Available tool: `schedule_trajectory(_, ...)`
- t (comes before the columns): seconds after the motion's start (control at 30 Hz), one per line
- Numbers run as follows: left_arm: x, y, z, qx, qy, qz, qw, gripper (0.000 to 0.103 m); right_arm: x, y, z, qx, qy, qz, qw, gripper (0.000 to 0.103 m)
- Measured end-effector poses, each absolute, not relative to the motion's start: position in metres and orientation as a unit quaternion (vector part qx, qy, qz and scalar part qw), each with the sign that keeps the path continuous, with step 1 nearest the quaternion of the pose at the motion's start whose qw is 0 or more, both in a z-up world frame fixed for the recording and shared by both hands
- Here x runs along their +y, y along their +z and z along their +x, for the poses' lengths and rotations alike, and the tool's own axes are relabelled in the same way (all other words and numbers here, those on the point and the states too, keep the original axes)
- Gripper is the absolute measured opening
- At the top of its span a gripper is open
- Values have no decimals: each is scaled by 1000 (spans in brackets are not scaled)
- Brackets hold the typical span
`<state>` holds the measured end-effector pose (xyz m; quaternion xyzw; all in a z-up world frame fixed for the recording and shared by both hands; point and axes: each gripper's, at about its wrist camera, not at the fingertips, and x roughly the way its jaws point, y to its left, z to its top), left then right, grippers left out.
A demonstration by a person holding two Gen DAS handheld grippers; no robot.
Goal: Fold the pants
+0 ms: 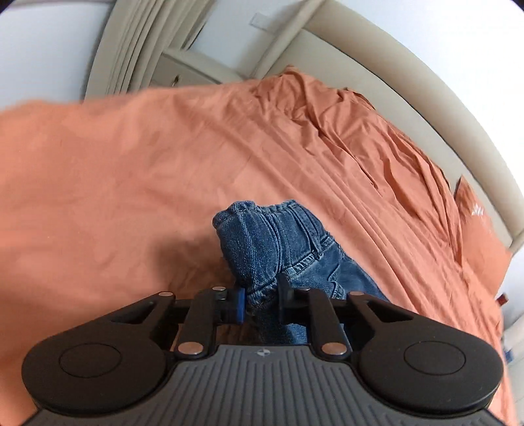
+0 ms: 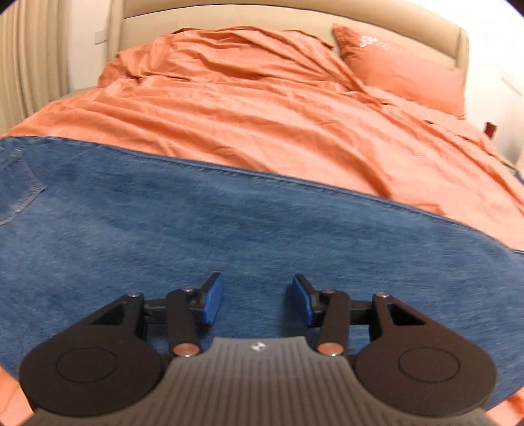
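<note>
The blue denim pants lie spread flat across the orange bed sheet in the right wrist view. My right gripper is open and empty, hovering just above the denim. In the left wrist view my left gripper is shut on a bunched fold of the pants, near the waistband and belt loops, and holds it lifted above the sheet.
A rumpled orange duvet and an orange pillow lie toward the beige padded headboard. Beige curtains hang beyond the bed's far side. A white wall is at the right.
</note>
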<state>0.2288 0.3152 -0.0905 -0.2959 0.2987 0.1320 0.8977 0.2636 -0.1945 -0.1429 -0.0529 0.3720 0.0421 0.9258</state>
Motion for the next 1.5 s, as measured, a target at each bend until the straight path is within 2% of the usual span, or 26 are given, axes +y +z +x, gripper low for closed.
schedule_trajectory(0.17,320,-131,248,363,156,-258,882,19,-206,-145,269,382,21,-38,923,44)
schedule_trajectory(0.3,324,-157,254,378,151,-256,877,22,-204,-147,271,386,21,-46,921,45)
schedule_trajectory(0.47,326,-151,255,403,156,-252,866,33,-206,-152,276,399,20,-42,916,47)
schedule_trajectory(0.5,327,-147,260,405,159,-250,865,37,-208,-151,278,403,21,-40,914,48)
schedule_trajectory(0.53,326,-141,258,403,163,-248,865,46,-210,-150,278,406,22,-36,913,48)
schedule_trajectory(0.6,322,-127,255,401,179,-232,868,58,-214,-144,282,413,23,-24,910,48)
schedule_trajectory(0.73,305,-93,237,374,177,-194,890,65,-233,-118,276,408,21,16,913,48)
schedule_trajectory(0.97,242,-45,233,366,122,-133,913,64,-320,-54,254,399,-5,124,909,48)
schedule_trajectory(1.07,210,-40,242,372,92,-113,917,64,-379,-34,236,397,-34,166,902,47)
schedule_trajectory(1.2,175,-52,260,390,64,-93,914,59,-469,-19,206,385,-91,212,894,47)
schedule_trajectory(1.33,154,-72,280,412,53,-87,906,52,-558,-31,176,381,-143,279,870,41)
schedule_trajectory(1.37,150,-77,285,416,53,-84,904,52,-575,-38,170,379,-152,298,863,37)
schedule_trajectory(1.5,137,-97,300,434,54,-68,897,51,-621,-71,166,373,-175,355,839,32)
